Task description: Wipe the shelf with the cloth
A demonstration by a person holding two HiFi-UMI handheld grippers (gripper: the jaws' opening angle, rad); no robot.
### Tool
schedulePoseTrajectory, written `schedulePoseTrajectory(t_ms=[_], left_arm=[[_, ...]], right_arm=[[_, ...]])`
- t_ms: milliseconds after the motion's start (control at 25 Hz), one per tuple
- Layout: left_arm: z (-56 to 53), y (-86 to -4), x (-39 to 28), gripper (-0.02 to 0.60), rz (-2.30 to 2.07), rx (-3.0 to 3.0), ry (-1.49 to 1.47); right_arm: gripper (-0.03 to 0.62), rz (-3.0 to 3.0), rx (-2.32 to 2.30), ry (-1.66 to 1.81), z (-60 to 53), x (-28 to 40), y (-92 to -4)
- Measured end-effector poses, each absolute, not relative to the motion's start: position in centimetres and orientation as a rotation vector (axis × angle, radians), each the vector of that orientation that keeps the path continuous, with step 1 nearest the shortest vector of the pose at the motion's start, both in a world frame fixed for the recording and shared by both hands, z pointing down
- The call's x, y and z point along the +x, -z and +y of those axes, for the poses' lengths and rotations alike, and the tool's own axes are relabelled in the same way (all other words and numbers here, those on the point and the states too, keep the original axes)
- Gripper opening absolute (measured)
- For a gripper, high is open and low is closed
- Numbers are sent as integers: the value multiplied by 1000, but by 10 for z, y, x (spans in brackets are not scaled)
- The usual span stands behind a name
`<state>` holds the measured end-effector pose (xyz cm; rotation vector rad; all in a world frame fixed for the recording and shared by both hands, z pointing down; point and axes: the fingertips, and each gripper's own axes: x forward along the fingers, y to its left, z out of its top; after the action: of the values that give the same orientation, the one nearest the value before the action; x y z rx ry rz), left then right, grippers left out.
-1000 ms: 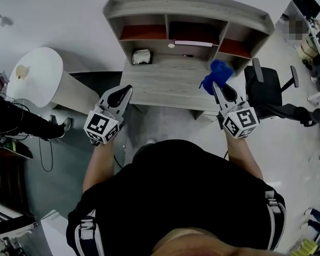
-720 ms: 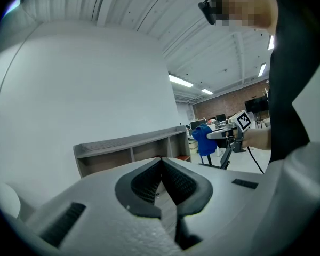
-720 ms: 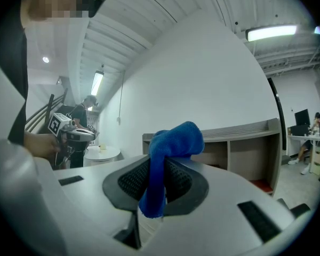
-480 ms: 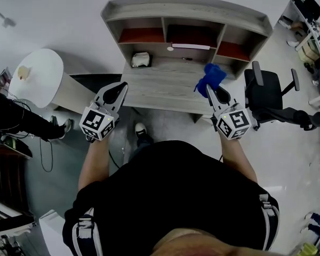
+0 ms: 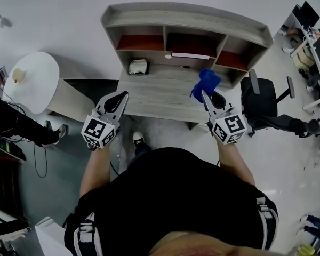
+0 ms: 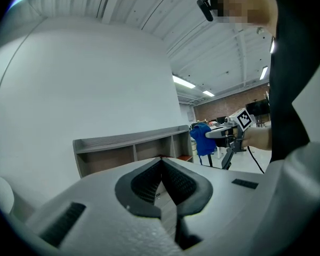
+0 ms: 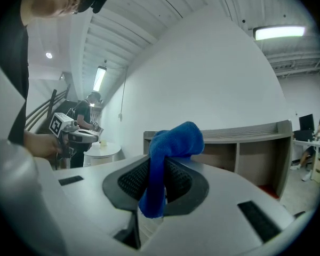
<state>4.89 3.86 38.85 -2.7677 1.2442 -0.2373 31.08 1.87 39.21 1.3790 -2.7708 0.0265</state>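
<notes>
Person in black top [image 5: 170,196] stands in front of the shelf [image 5: 186,21], one gripper per hand. The right gripper [image 5: 206,97] is clamped on the blue cloth [image 5: 205,82]. Cloth is pinched betw. the jaws, top bunched above the tips, a tail hanging down inside. It's held over the shelf's worktop [image 5: 160,92], toward the right side, just in front of the shelf's lower right compartment; can't tell if it touches the wood.

The left gripper [image 5: 122,97] is closed w/ nothing in it, jaw tips together. It's at the front left corner of the shelf's worktop, pointing toward the shelf.

A small whitish object [image 5: 138,66] sits at the back left of the worktop, below the shelf's left compartment. A flat white item [image 5: 191,55] lies along the bottom edge of the shelf's middle compartment. Reddish panels [image 5: 140,41] show inside the left & right compartments.

A round white table [image 5: 29,81] stands left of the shelf, a black office chair [image 5: 262,97] right of it.
</notes>
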Motion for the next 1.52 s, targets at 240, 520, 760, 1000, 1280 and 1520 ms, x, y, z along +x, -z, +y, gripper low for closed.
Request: schedulePoseTrajectory(t_ms=[240, 520, 760, 1000, 1280, 1520], left_arm=[[31, -398, 40, 17, 1284, -2781, 240], [26, -414, 41, 17, 1264, -2821, 267], [22, -411, 40, 17, 1251, -2819, 249], [19, -413, 36, 17, 1258, -2822, 259], [15, -410, 32, 17, 1266, -2802, 262], [16, -413, 29, 17, 1259, -2813, 257]], right_arm=[[54, -2755, 1371, -39, 12, 307, -397], [54, -2735, 1394, -50, 4, 306, -399], [54, -2720, 1385, -90, 6, 301, -406], [54, -2688, 1389, -49, 0, 299, -406], [54, -2671, 1417, -29, -1, 301, -403], [54, -2665, 1412, -32, -2, 296, -404]])
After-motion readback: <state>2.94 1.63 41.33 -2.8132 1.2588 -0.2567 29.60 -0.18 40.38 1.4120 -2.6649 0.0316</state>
